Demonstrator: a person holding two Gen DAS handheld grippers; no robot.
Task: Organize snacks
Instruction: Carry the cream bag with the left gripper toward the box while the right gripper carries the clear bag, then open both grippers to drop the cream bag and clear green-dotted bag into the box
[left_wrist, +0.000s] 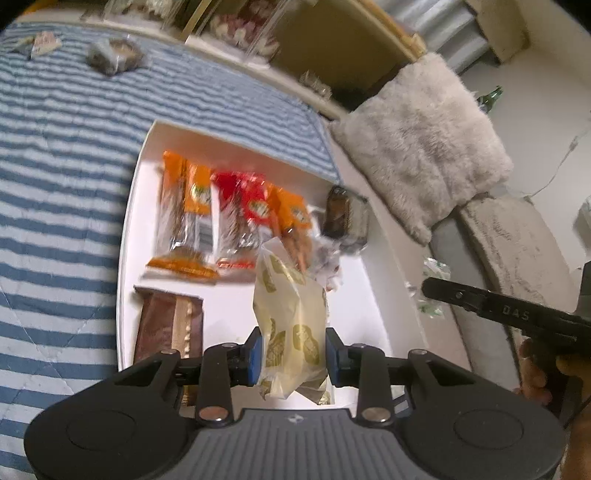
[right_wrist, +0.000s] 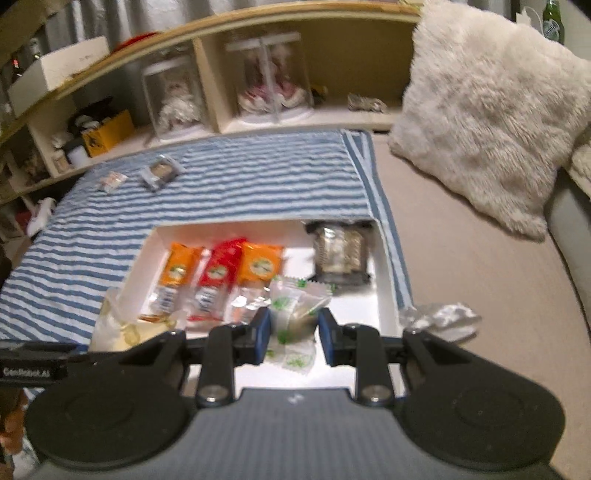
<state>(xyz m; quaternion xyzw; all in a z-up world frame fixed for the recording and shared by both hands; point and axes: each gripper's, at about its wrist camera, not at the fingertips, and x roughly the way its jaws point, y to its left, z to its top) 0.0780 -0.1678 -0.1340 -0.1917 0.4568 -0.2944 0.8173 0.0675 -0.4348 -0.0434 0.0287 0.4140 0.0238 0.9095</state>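
Over the white box (left_wrist: 129, 236) on the striped blanket (left_wrist: 55, 166), the left claw (left_wrist: 293, 354) is clenched on a cream packet with gold print (left_wrist: 291, 325), holding it above the box floor. Below it lie orange snack packs (left_wrist: 184, 218), a red pack (left_wrist: 240, 218) and a brown bar (left_wrist: 166, 325). Further right, the right claw (right_wrist: 294, 332) grips a clear green-printed candy wrapper (right_wrist: 291, 314) over the same box, near a dark wrapped cake (right_wrist: 340, 254) in the far right corner. Two more snacks (right_wrist: 159, 173) rest on the blanket beyond.
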